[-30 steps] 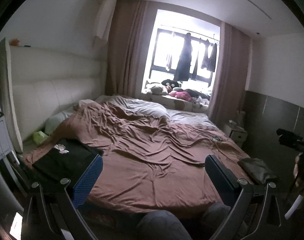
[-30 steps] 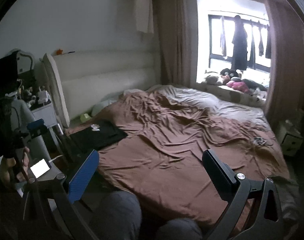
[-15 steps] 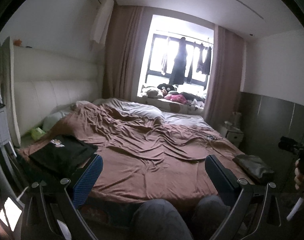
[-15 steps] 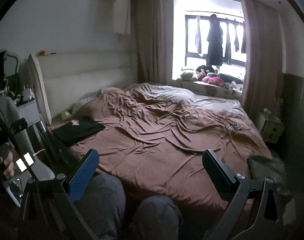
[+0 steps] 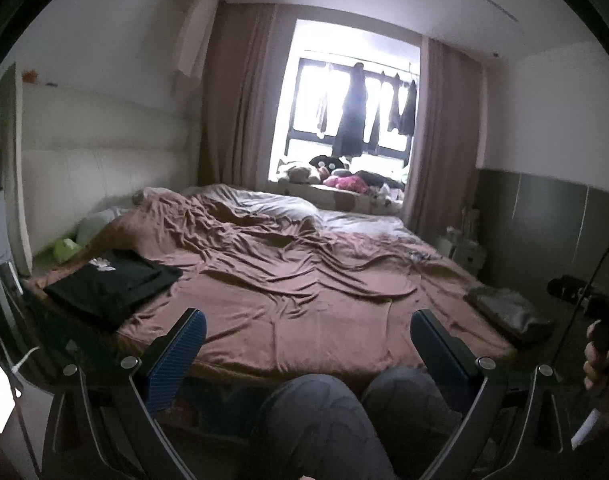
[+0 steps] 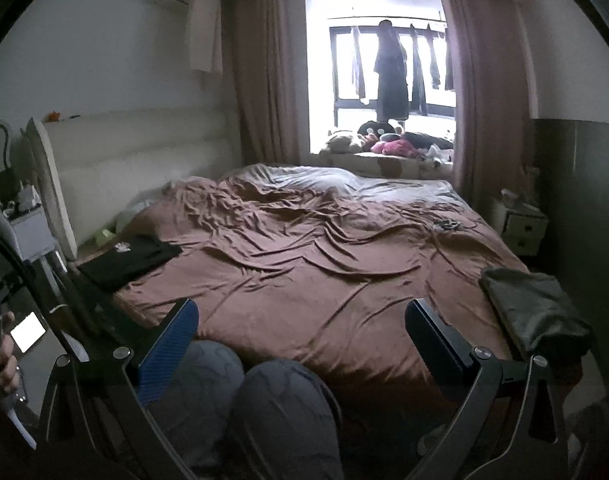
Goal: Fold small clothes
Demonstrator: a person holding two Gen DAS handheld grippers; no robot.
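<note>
A folded black garment (image 5: 112,284) with a small pale print near its far edge lies at the left of the frame on the near left corner of the bed, flat on the rumpled brown sheet (image 5: 288,280); the right wrist view shows it at middle left as well (image 6: 130,260). A second folded piece, a dark olive-grey garment (image 6: 532,308), rests on the near right corner of the bed, at the right of both views, well apart from the black one. The left gripper (image 5: 308,336) hangs low in the frame above the person's knees (image 5: 344,412), its blue-padded fingers (image 5: 176,356) spread wide with nothing between them. The right gripper (image 6: 302,332) is likewise released, its fingers (image 6: 168,348) parted over the bed's near edge and touching no cloth. A hand (image 5: 602,360) grips a handle at the right edge of the left wrist view, and another hand (image 6: 2,360) shows at the lower left edge of the right wrist view beside a small lit screen (image 6: 27,331). Beyond the bed a padded cream headboard (image 5: 100,168) fills the left, a bright window (image 5: 352,108) with clothes hanging in it sits at upper centre between brown curtains (image 5: 236,92), and soft toys (image 6: 380,142) lie on the sill.
</note>
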